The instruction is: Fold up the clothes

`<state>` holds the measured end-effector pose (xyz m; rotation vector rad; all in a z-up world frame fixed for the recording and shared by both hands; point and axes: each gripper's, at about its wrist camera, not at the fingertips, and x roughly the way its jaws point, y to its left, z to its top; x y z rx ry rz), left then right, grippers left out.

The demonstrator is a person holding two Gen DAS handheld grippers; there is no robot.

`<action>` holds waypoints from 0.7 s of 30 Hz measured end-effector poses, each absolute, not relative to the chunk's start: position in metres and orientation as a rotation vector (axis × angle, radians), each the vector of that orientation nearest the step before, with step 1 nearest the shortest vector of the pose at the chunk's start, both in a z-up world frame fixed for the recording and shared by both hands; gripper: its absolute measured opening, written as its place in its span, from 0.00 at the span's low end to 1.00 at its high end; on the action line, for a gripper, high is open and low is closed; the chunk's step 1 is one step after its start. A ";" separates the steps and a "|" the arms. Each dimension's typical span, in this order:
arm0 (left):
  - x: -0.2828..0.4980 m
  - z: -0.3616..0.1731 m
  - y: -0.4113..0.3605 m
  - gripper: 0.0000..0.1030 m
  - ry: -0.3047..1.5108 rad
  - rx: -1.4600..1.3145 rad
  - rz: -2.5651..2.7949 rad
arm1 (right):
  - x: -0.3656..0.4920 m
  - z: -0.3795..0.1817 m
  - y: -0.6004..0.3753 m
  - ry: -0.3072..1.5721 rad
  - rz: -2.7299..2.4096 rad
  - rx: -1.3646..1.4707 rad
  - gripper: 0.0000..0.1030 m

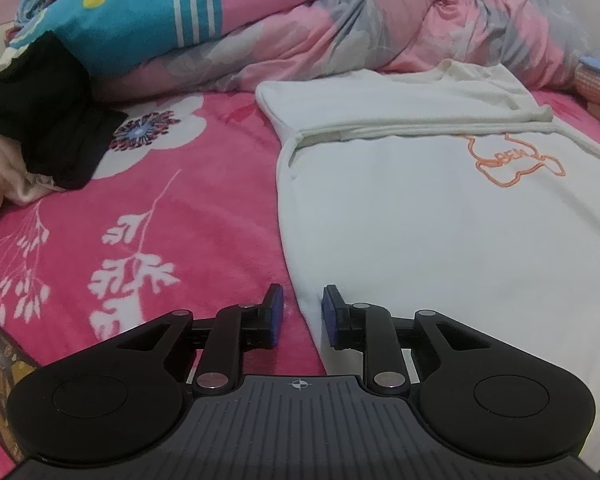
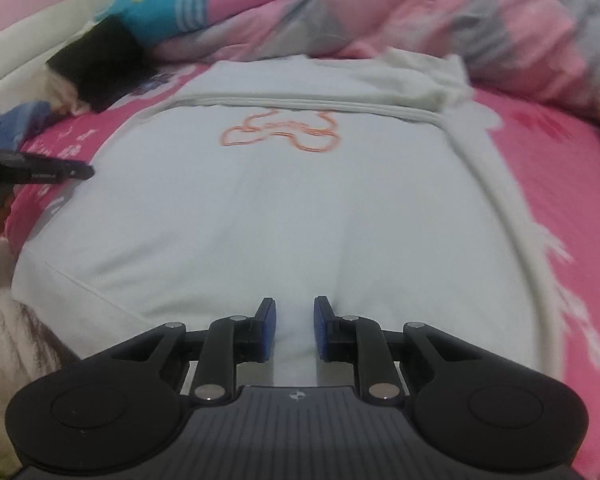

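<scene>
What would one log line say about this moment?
stage: mid-fold | white shirt: flat on pink blanket, top folded | left gripper: jaws open at shirt edge | right gripper: jaws open over shirt

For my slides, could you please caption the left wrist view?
Left claw open astride white shirt's edge on pink floral blanket.

The bed was covered by a hot pink fleece blanket (image 1: 204, 216) with white leafy sprigs and one big white flower with a dark spiky centre. Along the back, a rumpled pink and grey floral duvet (image 1: 400, 28) was heaped up, with a teal cushion (image 1: 140, 20) (yellow dot, white stripes) lying on top of it at the left. By the near left corner, the edge of some kind of printed card or book (image 1: 0, 376) poked into view, too cropped to read.
</scene>
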<state>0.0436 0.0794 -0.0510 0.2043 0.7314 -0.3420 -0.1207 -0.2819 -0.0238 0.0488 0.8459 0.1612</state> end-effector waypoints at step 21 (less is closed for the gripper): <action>0.011 -0.055 0.107 0.47 0.853 -0.184 -0.383 | -0.109 -0.034 -0.436 0.693 -0.092 0.427 0.38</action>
